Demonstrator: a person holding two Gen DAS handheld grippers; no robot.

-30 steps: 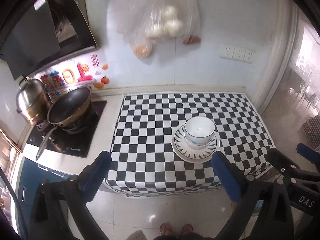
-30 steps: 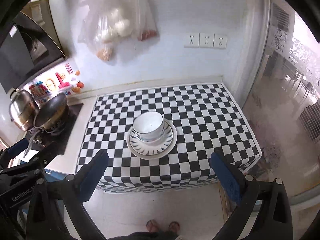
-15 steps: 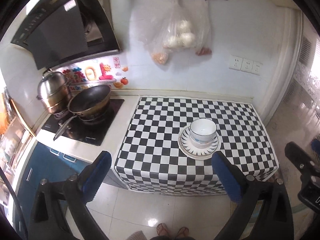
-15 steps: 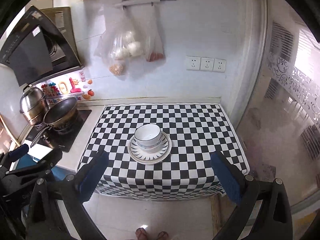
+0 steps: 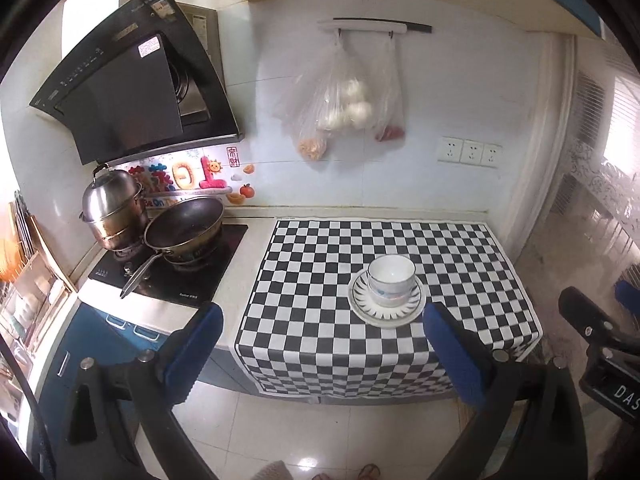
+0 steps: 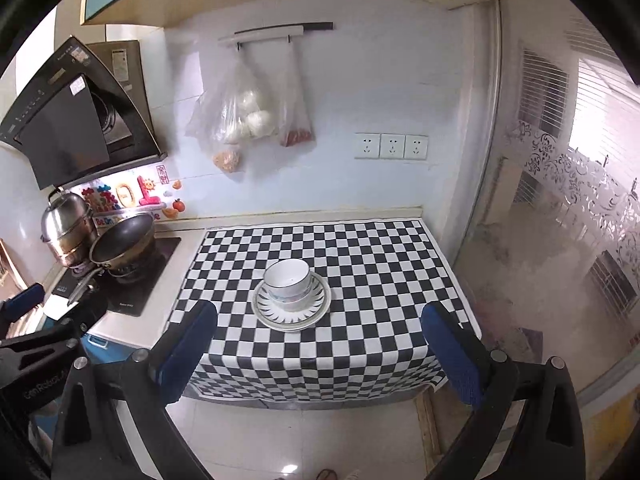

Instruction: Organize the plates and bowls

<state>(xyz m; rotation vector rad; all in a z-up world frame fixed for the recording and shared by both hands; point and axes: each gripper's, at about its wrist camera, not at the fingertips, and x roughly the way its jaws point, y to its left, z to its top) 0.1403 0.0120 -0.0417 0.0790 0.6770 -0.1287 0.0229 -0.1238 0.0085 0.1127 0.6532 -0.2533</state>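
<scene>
1. Left wrist view: the left hand-held gripper (image 5: pixel 318 338) is held wide open and empty, well back from the worktop (image 5: pixel 256 256). The bowls (image 5: pixel 391 281) are seen nested on the plates (image 5: pixel 404 312), right of centre on the checkered cloth (image 5: pixel 320 280); stacking appears complete.
2. Right wrist view: the right hand-held gripper (image 6: pixel 318 340) is likewise spread wide, with nothing gripped. The stack is centred on the cloth; a stove (image 6: pixel 132 280) lies left, a tiled floor (image 6: pixel 296 440) near.
</scene>
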